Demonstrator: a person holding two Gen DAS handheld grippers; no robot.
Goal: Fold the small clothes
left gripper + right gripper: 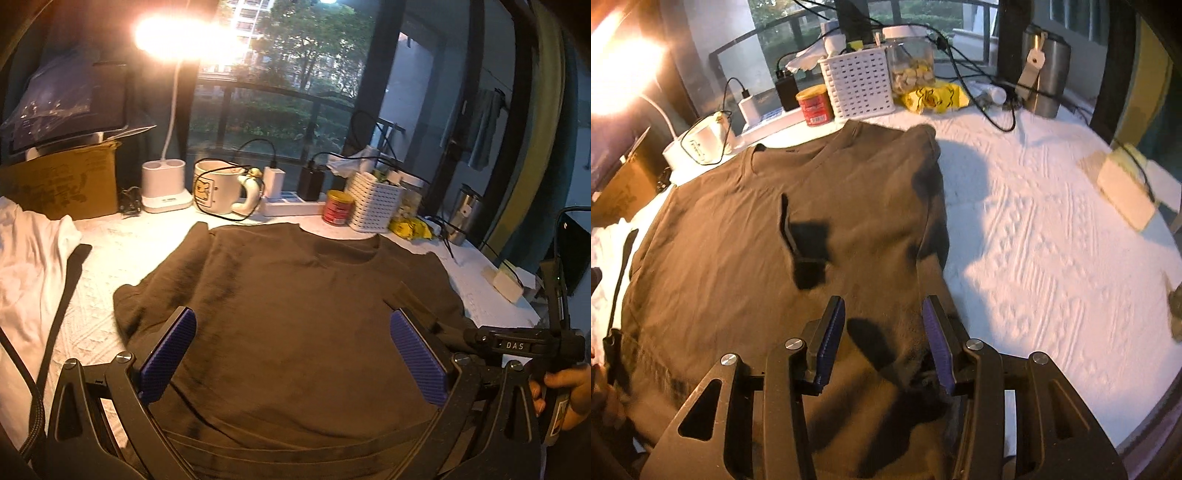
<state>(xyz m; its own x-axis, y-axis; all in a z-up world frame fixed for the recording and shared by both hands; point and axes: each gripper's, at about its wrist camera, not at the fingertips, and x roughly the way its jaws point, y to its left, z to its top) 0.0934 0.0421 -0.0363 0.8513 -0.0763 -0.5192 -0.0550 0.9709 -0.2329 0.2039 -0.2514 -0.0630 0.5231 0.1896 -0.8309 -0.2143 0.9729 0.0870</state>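
Lying spread on the table (1034,229), the shirt (746,236) is showing its right sleeve already folded inward, so both grippers, left (291,354) and right (884,343), are hovering with fingers released, gripping nothing.

From my seat the only lettering I can read is "DAS", pale capitals on a black bar of the handheld rig (515,345) at the lower right of the left wrist view. The white mug (218,192) left of centre carries a dark square print, and the red tin (337,212) beside the white basket (375,201) has a printed label, but both are too small for me to read. The cardboard box (62,184) at the left shows faint print I cannot make out.
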